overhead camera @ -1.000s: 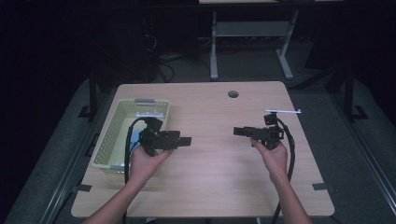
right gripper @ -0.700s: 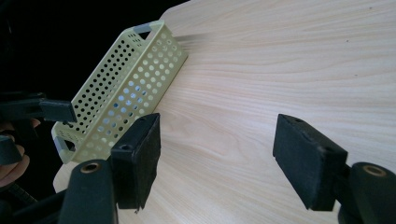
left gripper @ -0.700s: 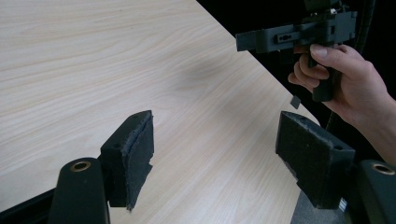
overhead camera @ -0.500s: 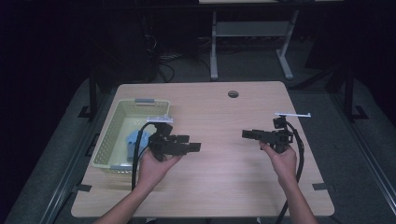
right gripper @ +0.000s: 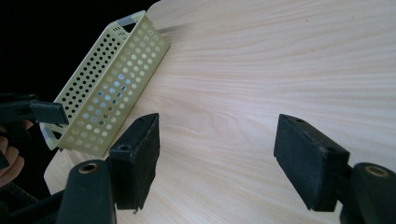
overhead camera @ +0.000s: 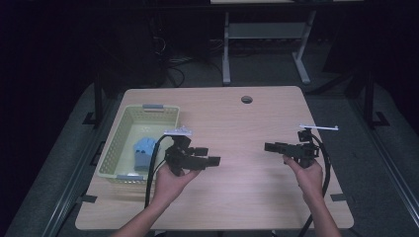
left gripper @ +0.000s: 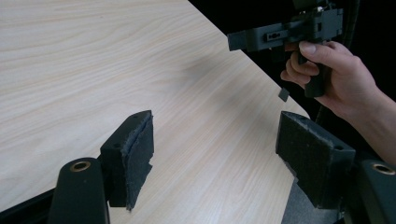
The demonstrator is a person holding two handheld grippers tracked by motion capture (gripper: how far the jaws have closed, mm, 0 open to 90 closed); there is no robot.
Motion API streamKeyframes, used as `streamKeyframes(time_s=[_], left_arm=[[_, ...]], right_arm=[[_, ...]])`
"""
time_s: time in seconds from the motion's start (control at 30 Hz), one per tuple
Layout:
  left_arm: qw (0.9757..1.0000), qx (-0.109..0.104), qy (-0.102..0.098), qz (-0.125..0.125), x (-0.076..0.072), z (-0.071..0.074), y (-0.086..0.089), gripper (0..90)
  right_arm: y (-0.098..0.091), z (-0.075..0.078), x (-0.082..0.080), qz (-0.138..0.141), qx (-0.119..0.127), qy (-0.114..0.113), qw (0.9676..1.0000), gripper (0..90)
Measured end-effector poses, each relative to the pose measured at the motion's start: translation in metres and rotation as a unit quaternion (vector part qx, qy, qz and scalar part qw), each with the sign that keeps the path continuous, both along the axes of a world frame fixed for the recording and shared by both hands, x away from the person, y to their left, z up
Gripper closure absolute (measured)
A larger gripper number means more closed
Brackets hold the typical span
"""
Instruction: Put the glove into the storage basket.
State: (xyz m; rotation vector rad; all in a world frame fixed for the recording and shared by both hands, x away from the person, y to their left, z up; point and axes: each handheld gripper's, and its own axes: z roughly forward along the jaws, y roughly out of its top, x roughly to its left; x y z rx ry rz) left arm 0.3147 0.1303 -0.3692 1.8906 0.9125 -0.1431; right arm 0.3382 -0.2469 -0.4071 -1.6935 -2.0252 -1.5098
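Note:
A pale wooden table lies under both grippers. My left gripper hovers just right of a yellow perforated basket, jaws pointing right and open with nothing between them. My right gripper hovers over the table's right half, pointing left at the other one, also open and holding nothing. A blue object lies inside the basket. In the left gripper view the right gripper shows in a hand at the upper right. The basket stands at the left of the right gripper view.
A round cable hole sits near the table's far edge. A grey metal frame stands on the dark floor beyond the table. Bare tabletop lies between the two grippers.
Both hands have drifted to the right and slightly toward the near edge. The jaws of both grippers have stayed open.

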Motion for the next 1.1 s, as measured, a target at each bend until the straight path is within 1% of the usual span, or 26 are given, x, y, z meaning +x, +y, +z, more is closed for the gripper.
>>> streamKeyframes(time_s=[0.1, 0.17, 0.2, 0.33, 0.4, 0.63, 0.8, 0.9, 0.97, 1.0, 1.07, 1.1], left_arm=[[1.0000, -0.005, 0.000, 0.001, -0.002, -0.003, -0.003, 27.5], [1.0000, -0.003, 0.000, -0.001, -0.003, -0.005, -0.006, 27.5], [1.0000, -0.005, 0.000, -0.001, -0.003, -0.006, -0.008, 27.5], [0.9999, -0.006, 0.000, -0.008, -0.005, -0.012, -0.017, 27.5], [0.9999, -0.005, 0.000, -0.012, -0.006, -0.015, -0.021, 27.4], [0.9997, -0.007, -0.004, -0.023, -0.013, -0.027, -0.033, 27.3], [0.9996, -0.010, -0.006, -0.027, -0.018, -0.035, -0.036, 27.4], [0.9994, -0.018, 0.002, -0.031, -0.021, -0.040, -0.037, 27.3], [0.9992, -0.019, 0.006, -0.034, -0.023, -0.043, -0.038, 27.3], [0.9992, -0.017, 0.004, -0.036, -0.024, -0.045, -0.037, 27.3], [0.9991, -0.023, 0.009, -0.036, -0.026, -0.048, -0.037, 27.3], [0.9991, -0.024, 0.007, -0.034, -0.027, -0.049, -0.037, 27.3]], right_arm=[[-0.005, -0.003, -0.003, -0.002, 0.001, 0.000, 1.0000, 30.5], [-0.008, -0.005, -0.005, -0.004, 0.003, 0.005, 1.0000, 30.5], [-0.010, -0.007, -0.006, -0.007, 0.004, 0.004, 1.0000, 30.3], [-0.013, -0.012, -0.010, -0.005, 0.001, 0.009, 0.9999, 29.9], [-0.014, -0.014, -0.012, -0.004, 0.000, 0.008, 1.0000, 29.9], [-0.020, -0.021, -0.021, -0.001, -0.007, 0.012, 0.9999, 29.3], [-0.025, -0.027, -0.031, -0.001, -0.006, 0.016, 0.9998, 29.1], [-0.028, -0.031, -0.035, 0.000, -0.003, 0.017, 0.9999, 29.0], [-0.029, -0.033, -0.038, -0.001, -0.003, 0.018, 0.9998, 28.7], [-0.029, -0.034, -0.040, 0.000, -0.003, 0.016, 0.9999, 28.8], [-0.029, -0.036, -0.042, 0.001, -0.004, 0.018, 0.9998, 28.7], [-0.030, -0.037, -0.045, 0.000, -0.002, 0.016, 0.9999, 28.7]])
